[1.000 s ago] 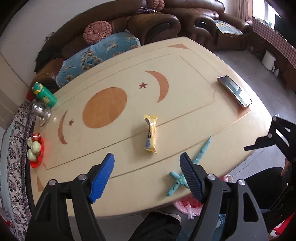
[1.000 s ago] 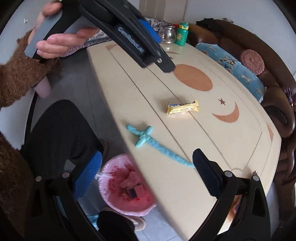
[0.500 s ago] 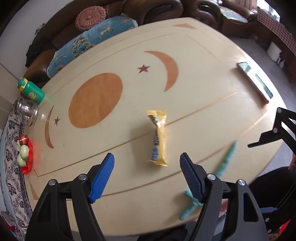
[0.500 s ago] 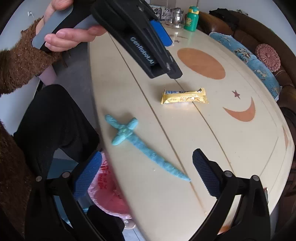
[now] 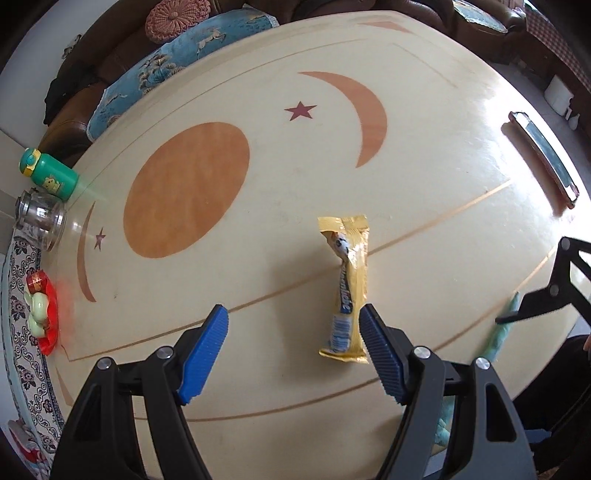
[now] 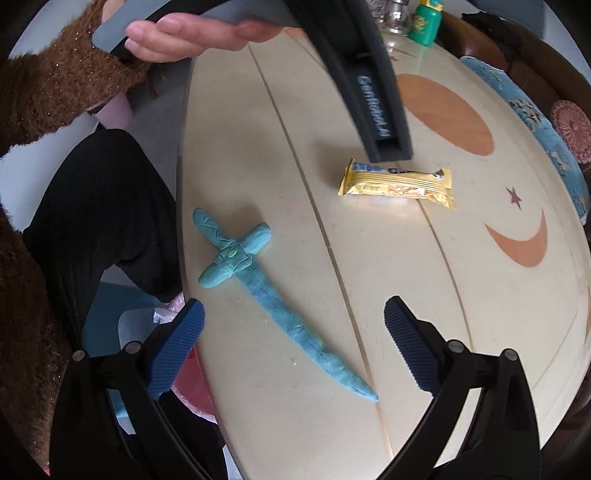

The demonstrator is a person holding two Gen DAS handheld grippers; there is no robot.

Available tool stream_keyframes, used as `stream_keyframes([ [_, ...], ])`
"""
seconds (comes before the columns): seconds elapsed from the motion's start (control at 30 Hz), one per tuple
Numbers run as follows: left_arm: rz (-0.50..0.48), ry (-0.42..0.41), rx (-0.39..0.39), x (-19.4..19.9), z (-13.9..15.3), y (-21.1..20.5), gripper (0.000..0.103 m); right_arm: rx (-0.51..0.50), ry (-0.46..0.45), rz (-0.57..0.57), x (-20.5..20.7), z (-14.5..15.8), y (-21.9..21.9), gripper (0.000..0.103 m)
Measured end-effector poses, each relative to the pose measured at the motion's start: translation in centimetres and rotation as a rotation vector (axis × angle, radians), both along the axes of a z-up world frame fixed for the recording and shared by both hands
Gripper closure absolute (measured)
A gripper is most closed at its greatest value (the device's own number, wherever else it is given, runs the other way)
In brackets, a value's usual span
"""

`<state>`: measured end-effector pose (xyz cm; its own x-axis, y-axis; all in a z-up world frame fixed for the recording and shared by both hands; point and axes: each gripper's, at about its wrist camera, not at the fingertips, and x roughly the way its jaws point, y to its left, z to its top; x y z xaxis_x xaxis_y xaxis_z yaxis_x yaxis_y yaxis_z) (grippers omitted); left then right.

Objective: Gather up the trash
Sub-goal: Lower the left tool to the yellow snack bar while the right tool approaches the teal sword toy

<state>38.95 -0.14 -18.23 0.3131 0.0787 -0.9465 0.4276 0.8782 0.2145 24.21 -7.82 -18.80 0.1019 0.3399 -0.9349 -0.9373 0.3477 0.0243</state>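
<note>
While both tools hang over the cream table [image 5: 424, 122], a yellow snack wrapper [image 5: 347, 284] lies flat near the table's middle, across one of the inlaid lines. The left tool [image 5: 293, 350] hovers above it with its blue pads spread wide and gripping nothing; in its own view the wrapper's near end sits just inside the right-hand pad, off centre in the gap. Seen from the right wrist, the left tool's black body [image 6: 373, 92], held by a hand [image 6: 177, 35] in a brown fuzzy sleeve, hangs just over the wrapper's [image 6: 397, 182] left end.

The right tool [image 6: 293, 350] is likewise spread and empty, poised over the tapering blade of a blue clay sword [image 6: 258, 288] that lies near the table's edge, well apart from the wrapper.

At the table's far left stand a green bottle [image 5: 50, 173] and a clear glass jar [image 5: 38, 218], its contents impossible to make out, with a red dish [image 5: 50, 332] of pale green items beside them. Below the table edge, a pink bag-lined bin [image 6: 192, 380] shows only in part behind the right tool's pad; what it holds cannot be told.
</note>
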Motion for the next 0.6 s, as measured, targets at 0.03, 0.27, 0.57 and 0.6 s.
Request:
stream_keyframes([
  [0.03,-0.001,0.000,0.000,0.1,-0.1,0.0,0.031,-0.004,0.004,0.006,0.0,-0.1,0.1,0.007],
  [0.27,-0.019,0.041,0.028,1.1,-1.9,-0.6,0.031,-0.049,0.037,0.077,-0.2,-1.5,0.9,0.010],
  [0.57,-0.022,0.057,0.043,2.1,-3.3,-0.9,0.031,-0.103,0.047,0.124,-0.2,-3.0,1.5,0.034],
  [0.6,-0.023,0.059,0.045,2.2,-3.5,-0.9,0.031,-0.103,0.045,0.124,-0.1,-3.0,1.5,0.034],
])
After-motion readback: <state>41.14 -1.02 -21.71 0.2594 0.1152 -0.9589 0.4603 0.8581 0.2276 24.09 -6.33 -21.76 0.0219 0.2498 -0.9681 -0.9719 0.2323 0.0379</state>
